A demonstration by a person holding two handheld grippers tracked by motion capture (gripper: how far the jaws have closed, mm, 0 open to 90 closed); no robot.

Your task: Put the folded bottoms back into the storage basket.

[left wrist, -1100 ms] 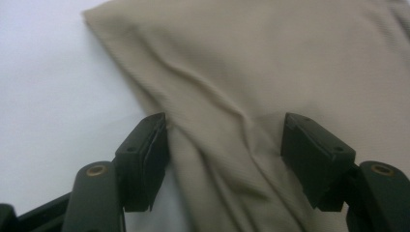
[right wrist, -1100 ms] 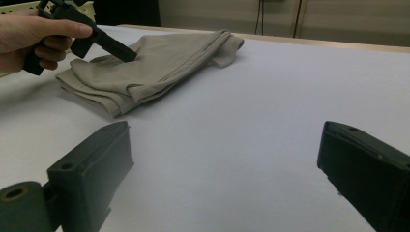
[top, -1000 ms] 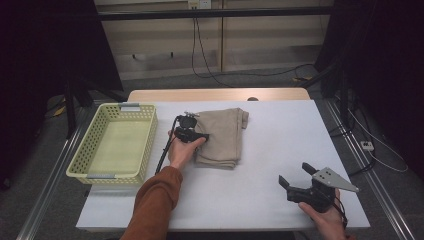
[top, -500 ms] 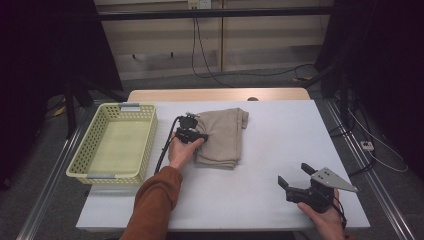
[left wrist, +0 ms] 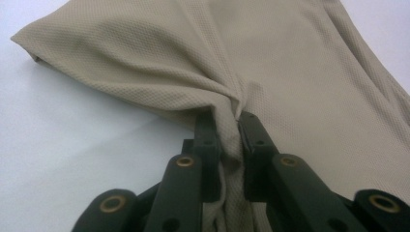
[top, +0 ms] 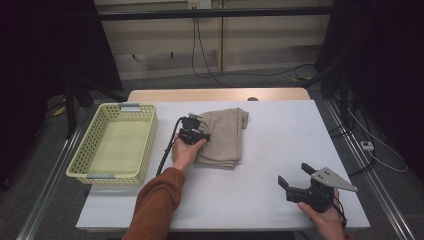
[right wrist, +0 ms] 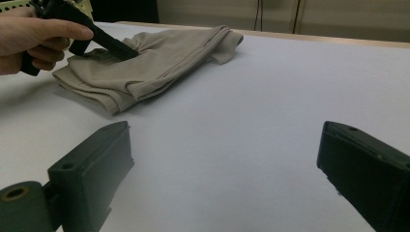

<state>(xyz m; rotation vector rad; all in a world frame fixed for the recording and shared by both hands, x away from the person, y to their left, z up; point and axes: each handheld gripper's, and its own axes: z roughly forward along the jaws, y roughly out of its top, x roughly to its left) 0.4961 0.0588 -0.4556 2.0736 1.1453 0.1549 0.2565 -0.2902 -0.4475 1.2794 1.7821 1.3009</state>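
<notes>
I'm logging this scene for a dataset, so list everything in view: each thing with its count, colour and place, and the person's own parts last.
Folded beige knit cloth: one, beige, mid-table, pinched at its left edge.
Pale yellow perforated plastic basket: one, yellow-green, left of the cloth, nothing in it.
White table: one, white top, wooden strip along its far edge.
Left gripper: one, black, fingers shut on a fold of the cloth.
Right gripper: one, black with grey plate, fingers open, near right corner.
Sleeve: one, rust-orange, left forearm.
</notes>
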